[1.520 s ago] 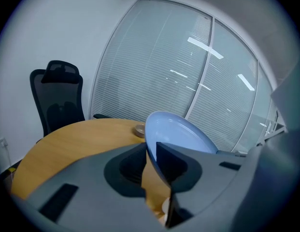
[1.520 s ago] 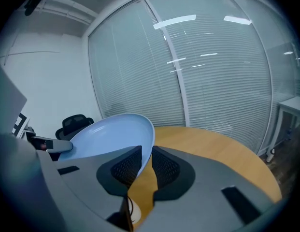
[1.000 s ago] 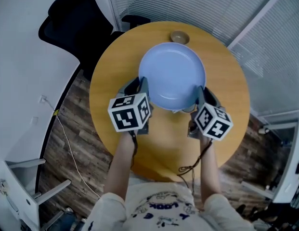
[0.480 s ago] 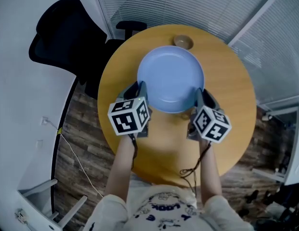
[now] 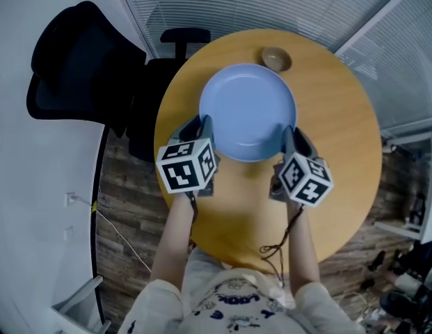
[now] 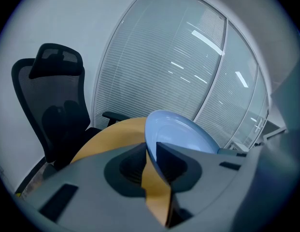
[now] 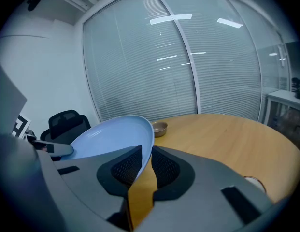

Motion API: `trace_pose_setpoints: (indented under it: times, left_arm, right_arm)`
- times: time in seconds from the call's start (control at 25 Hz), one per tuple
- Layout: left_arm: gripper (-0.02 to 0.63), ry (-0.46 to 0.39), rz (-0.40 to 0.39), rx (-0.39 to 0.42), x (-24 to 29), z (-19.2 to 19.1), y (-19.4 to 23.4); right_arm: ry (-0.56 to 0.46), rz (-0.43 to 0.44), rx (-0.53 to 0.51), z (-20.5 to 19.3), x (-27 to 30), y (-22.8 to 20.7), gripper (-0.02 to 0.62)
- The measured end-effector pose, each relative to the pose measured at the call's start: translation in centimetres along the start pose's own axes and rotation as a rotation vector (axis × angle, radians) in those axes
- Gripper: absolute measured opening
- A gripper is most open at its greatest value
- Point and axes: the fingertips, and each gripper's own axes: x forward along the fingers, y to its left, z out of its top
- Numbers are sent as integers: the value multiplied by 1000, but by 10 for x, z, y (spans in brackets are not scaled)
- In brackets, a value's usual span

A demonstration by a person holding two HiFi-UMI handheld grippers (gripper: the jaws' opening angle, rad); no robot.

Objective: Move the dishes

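You are holding the blue plate (image 5: 248, 111) between both tools, over the far half of the round wooden table (image 5: 334, 172). Your left gripper (image 5: 202, 126) is clamping the plate's near-left rim: in the left gripper view the thin rim is running between the two dark pads, which are pressing on it from either side. Your right gripper (image 5: 291, 135) is gripping the near-right rim in the same way, its jaws closed on the edge. In the gripper views the plate is sitting tilted, with the yellow tabletop showing under its rim.

Just beyond the plate's far-right edge, a small brown bowl (image 5: 276, 58) is standing on the table, apart from the plate. A black office chair (image 5: 76, 61) is standing off the table's left side, and slatted blinds (image 5: 271, 2) are running behind the table.
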Motion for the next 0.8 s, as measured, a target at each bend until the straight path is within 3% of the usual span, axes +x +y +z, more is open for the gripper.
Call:
trace_pose_setpoints:
  times: [0.36, 0.8]
  left_arm:
    - [64, 63, -35, 13, 36, -5, 39]
    - [64, 116, -62, 54, 80, -14, 52]
  right_arm:
    - [24, -60, 3, -21, 32, 17, 63]
    - [43, -117, 48, -48, 62, 6, 63]
